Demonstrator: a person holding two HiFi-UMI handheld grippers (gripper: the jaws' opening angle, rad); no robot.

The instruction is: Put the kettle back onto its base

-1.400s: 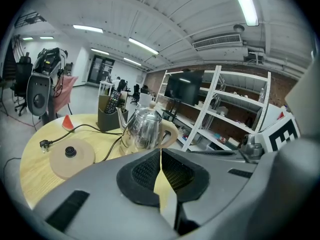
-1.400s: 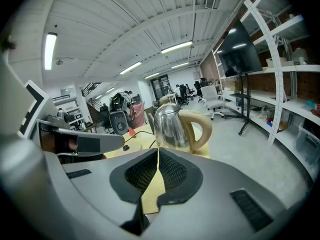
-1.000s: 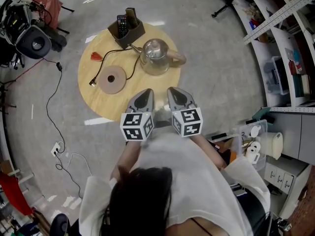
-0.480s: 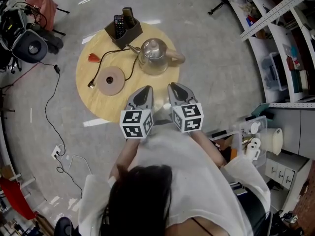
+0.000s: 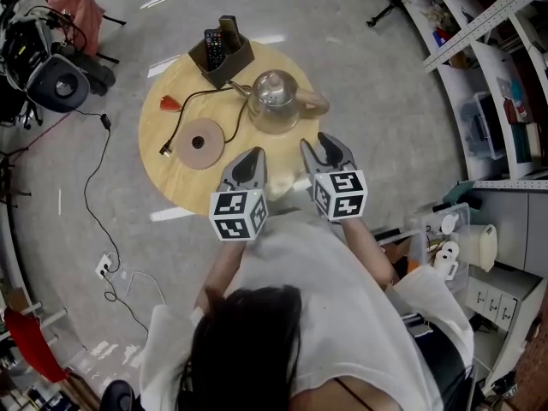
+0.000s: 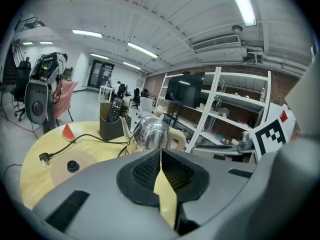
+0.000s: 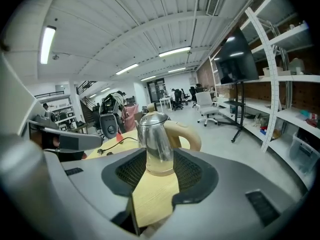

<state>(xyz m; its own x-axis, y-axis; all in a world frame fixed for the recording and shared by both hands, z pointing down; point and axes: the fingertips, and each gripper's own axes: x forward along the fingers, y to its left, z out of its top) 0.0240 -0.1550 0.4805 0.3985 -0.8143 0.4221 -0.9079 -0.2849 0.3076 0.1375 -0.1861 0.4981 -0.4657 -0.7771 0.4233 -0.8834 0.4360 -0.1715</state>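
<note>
The steel kettle (image 5: 272, 99) with a cream handle stands upright on the round wooden table (image 5: 175, 182), to the right of its flat round base (image 5: 199, 143). The base's black cord runs across the tabletop. My left gripper (image 5: 247, 157) hovers over the table's near edge, its pads pressed together on nothing. In the left gripper view the kettle (image 6: 150, 133) and base (image 6: 70, 165) lie ahead. My right gripper (image 5: 325, 144) is short of the kettle, and its jaws have just been opening with nothing between them. Through their gap the kettle (image 7: 157, 141) shows beyond the right gripper (image 7: 159, 173).
A dark holder with remotes (image 5: 221, 54) stands at the table's far edge, and a small red object (image 5: 168, 103) lies at its left. White shelving (image 5: 505, 75) and storage bins (image 5: 445, 238) fill the right. Black equipment (image 5: 51, 67) and floor cables (image 5: 94, 204) are at the left.
The right gripper has moved right and toward the kettle, and its jaws have gone from shut to open. The left gripper has barely shifted and stays shut.
</note>
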